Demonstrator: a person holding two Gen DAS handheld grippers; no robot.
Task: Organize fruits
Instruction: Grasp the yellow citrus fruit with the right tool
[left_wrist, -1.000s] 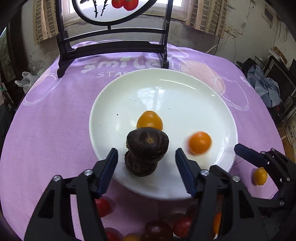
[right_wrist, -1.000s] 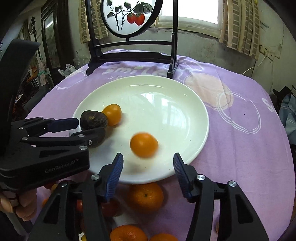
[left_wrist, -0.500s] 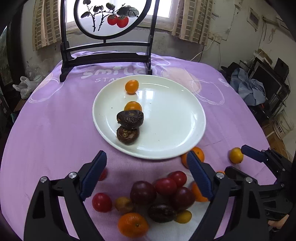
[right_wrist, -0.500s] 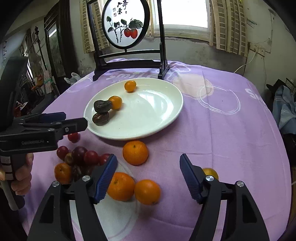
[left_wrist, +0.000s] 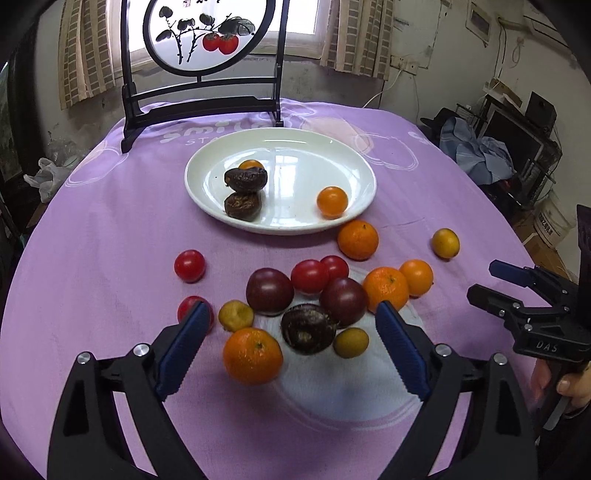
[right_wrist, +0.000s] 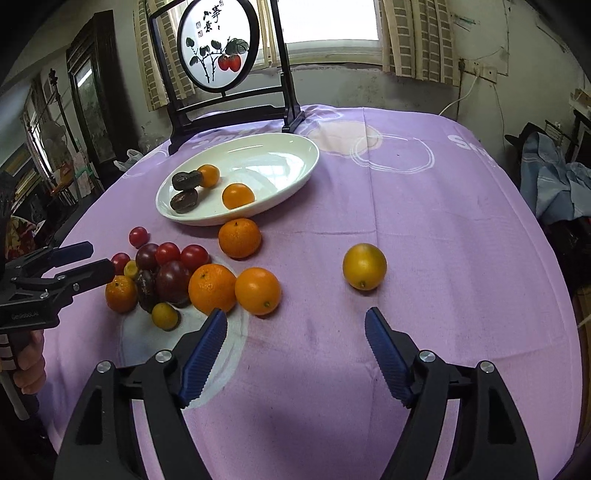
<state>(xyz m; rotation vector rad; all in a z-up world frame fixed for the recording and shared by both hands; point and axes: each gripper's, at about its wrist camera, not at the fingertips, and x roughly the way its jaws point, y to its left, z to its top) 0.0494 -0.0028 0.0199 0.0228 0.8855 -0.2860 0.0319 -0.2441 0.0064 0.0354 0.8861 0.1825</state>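
Hovering above the purple-clothed counter (left_wrist: 92, 229), the left gripper (left_wrist: 291, 343) has its fingers spread wide apart with nothing between them, over a heap of fruit: an orange (left_wrist: 253, 355), a dark wrinkled fruit (left_wrist: 308, 328), plums and red tomatoes (left_wrist: 309, 276). The right gripper (right_wrist: 295, 343) is likewise agape and empty, near a lone yellow fruit (right_wrist: 364, 266). On the white plate (left_wrist: 332, 162) farther back lie two dark fruits (left_wrist: 245, 179) and two small orange ones (left_wrist: 332, 201)

Glossy plate (left_wrist: 354, 168), matt purple cloth (left_wrist: 110, 229)
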